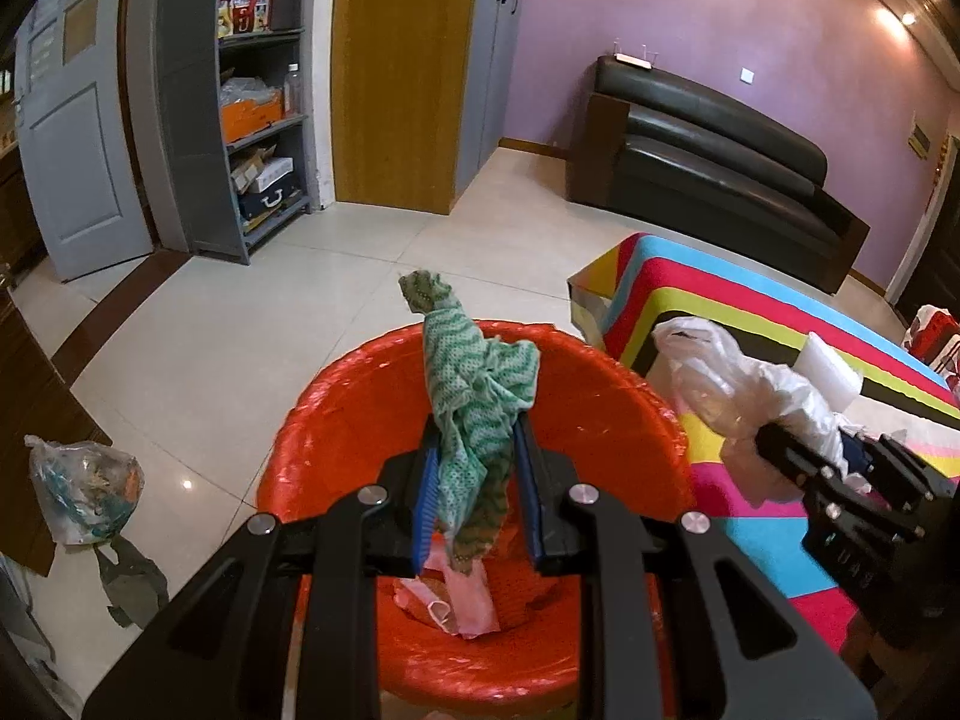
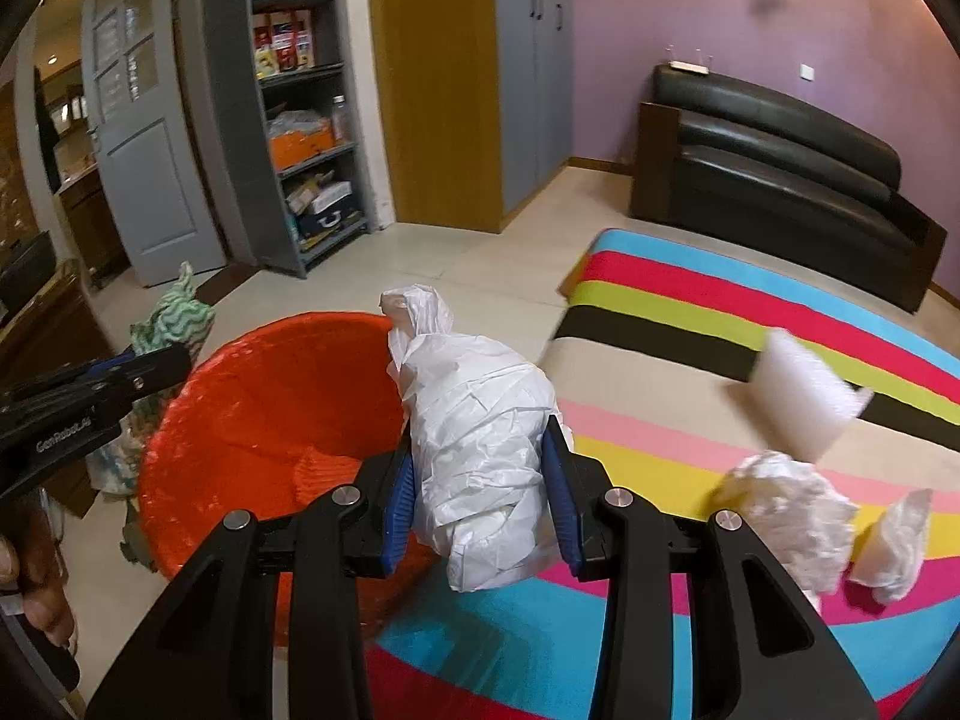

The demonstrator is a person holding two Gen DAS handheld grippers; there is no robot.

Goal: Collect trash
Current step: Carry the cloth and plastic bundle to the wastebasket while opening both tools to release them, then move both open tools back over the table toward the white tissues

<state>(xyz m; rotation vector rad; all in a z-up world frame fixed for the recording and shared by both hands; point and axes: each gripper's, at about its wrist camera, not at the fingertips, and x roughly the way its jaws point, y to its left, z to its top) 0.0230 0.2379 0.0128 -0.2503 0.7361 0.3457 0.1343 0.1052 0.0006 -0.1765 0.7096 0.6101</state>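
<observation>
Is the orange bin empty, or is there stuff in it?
Not empty. The left wrist view shows pink scraps lying at the bottom of the orange bin.

floor (image 1: pixel 240 312): pale glossy tiles with a dark border strip at 9 o'clock.
on the floor: red bin (image 1: pixel 360 384) at 6 o'clock in the left wrist view; a filled clear bag (image 1: pixel 84 492) at 8 o'clock; grey shelf unit (image 1: pixel 252 90) at 11 o'clock; black sofa (image 1: pixel 720 150) at 2 o'clock.
striped surface (image 2: pixel 690 312): bright bands, just beside the bin.
on the striped surface: white foam block (image 2: pixel 798 396) at 3 o'clock; crumpled white paper (image 2: pixel 786 516) and a smaller wad (image 2: pixel 900 546) at 4 o'clock, close together.
</observation>
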